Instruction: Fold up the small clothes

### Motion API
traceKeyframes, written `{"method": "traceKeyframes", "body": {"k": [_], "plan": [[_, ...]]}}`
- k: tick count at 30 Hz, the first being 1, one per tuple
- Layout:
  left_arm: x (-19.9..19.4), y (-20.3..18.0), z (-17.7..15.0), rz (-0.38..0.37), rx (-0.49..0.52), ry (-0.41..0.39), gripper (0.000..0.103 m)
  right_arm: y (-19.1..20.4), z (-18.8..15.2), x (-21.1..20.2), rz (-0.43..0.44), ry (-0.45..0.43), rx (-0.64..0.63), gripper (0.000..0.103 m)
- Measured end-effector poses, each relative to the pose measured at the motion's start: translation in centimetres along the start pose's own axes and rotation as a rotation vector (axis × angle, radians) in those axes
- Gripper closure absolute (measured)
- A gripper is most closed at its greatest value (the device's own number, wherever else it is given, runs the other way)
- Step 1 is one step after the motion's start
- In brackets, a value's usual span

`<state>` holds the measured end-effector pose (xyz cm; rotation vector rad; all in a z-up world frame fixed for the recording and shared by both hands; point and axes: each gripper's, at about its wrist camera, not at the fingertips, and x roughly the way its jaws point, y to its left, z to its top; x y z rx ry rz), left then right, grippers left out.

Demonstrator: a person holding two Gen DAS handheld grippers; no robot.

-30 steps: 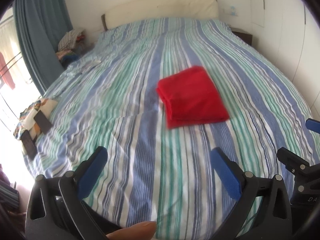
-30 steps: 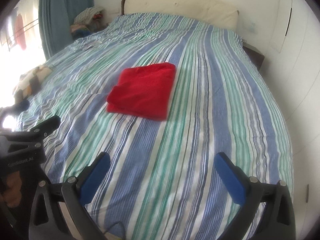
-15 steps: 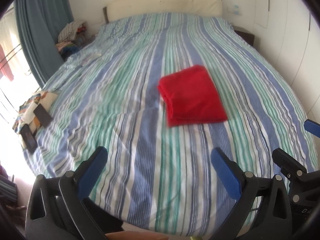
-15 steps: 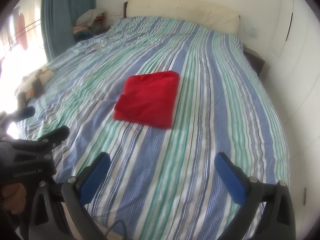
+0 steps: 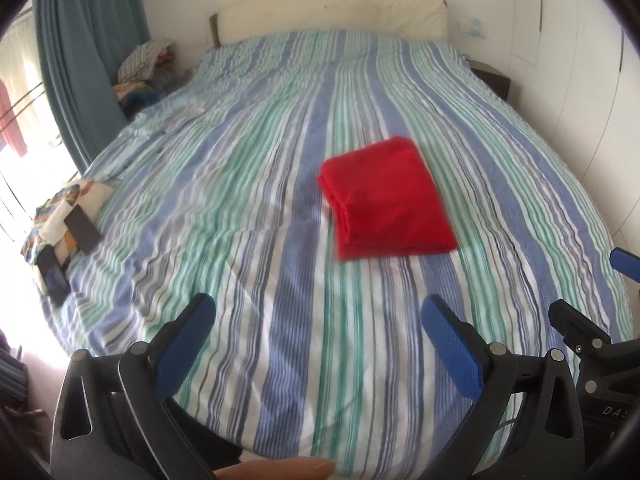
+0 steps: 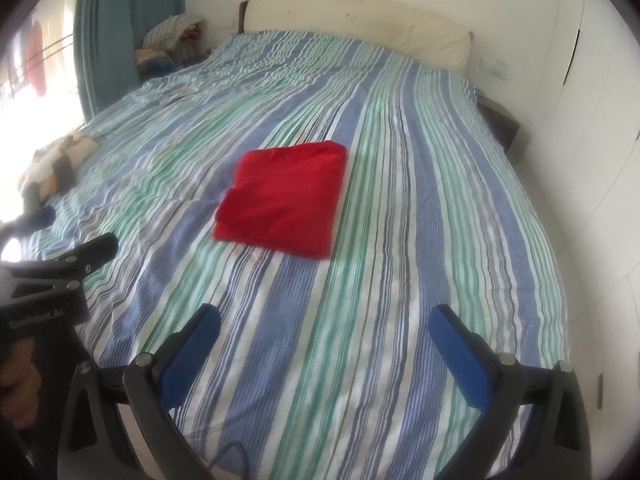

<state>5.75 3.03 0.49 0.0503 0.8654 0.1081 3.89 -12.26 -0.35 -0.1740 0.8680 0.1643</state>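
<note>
A red garment [image 5: 386, 198], folded into a neat rectangle, lies flat near the middle of the striped bed [image 5: 256, 168]; it also shows in the right wrist view [image 6: 282, 200]. My left gripper [image 5: 320, 316] is open and empty, held above the foot of the bed, well short of the garment. My right gripper [image 6: 328, 328] is open and empty too, likewise back from the garment. Each gripper shows at the edge of the other's view.
A patterned cloth with dark phones [image 5: 64, 216] lies at the bed's left edge. A pile of clothes [image 5: 144, 68] sits by the blue curtain [image 5: 84, 56]. A cream headboard [image 5: 332, 8] and white walls bound the bed; a dark nightstand [image 5: 492, 78] stands right.
Both grippers have drawn back and up from the bed, so the garment looks farther off. The folded garment has not moved. Both stay open.
</note>
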Motion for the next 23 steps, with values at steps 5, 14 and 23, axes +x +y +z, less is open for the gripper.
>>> {"method": "traceKeyframes", "body": {"k": [5, 14, 23], "plan": [[-0.1, -0.6, 0.2, -0.012, 0.013, 0.005, 0.001, 0.1, 0.1, 0.1, 0.006, -0.002, -0.002, 0.001], [-0.8, -0.4, 0.6, -0.053, -0.01, -0.009, 0.001, 0.4, 0.1, 0.1, 0.009, -0.001, 0.002, 0.001], [-1.2, -0.8, 0.4, -0.063, -0.007, -0.032, 0.001, 0.1, 0.1, 0.3, 0.014, 0.005, 0.017, 0.001]]}}
